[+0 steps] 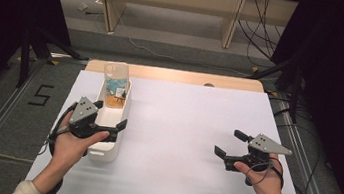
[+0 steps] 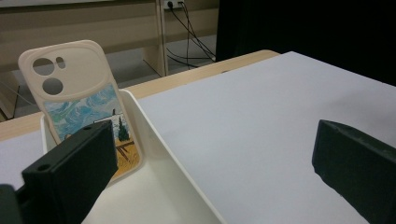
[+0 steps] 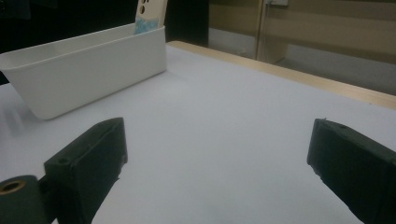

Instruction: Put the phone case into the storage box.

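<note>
Jaws spread wide on left gripper [image 1: 111,114] above white bin [image 1: 102,152]; right gripper [image 1: 232,143] likewise, holding nothing

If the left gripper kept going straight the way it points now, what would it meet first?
Probably the phone case leaning at the bin's far end. The open left gripper straddles the bin's right wall, so that rim might catch first; depth is unclear.

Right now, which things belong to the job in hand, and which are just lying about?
In the job:
phone case, leaning upright in the white bin
left gripper, open over the bin

Lying about:
right gripper, open, idle over the white table sheet
cables on the floor
</note>
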`<state>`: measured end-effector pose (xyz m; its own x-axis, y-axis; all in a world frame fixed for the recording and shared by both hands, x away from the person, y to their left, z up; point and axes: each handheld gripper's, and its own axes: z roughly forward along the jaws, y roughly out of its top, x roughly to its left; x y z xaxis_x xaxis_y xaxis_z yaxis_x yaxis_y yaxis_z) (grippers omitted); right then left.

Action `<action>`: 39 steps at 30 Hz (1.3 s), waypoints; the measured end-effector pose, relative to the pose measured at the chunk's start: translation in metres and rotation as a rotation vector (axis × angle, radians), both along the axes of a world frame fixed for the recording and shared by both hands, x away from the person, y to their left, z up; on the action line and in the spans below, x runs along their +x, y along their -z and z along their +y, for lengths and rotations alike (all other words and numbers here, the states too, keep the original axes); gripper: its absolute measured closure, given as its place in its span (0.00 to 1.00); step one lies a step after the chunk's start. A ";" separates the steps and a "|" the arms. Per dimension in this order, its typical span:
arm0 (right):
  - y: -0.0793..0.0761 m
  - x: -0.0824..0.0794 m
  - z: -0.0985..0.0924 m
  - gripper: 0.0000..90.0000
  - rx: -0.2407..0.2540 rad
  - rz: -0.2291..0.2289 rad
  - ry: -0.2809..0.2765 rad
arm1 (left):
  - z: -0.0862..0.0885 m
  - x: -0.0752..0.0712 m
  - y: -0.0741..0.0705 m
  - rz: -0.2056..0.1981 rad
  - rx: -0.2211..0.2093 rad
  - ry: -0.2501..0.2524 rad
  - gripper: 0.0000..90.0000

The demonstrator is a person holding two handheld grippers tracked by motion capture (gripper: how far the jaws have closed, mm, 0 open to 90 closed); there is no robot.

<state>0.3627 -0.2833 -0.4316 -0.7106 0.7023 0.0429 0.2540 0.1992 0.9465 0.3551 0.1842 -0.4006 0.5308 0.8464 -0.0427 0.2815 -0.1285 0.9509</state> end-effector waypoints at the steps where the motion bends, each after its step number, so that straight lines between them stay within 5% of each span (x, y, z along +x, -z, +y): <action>1: 0.000 0.000 0.000 0.07 0.000 0.000 0.000 | 0.000 -0.001 0.001 0.000 -0.002 0.002 0.00; 39: 0.000 0.000 -0.001 0.07 0.003 -0.002 0.002 | -0.001 -0.009 0.010 0.001 0.019 0.030 0.00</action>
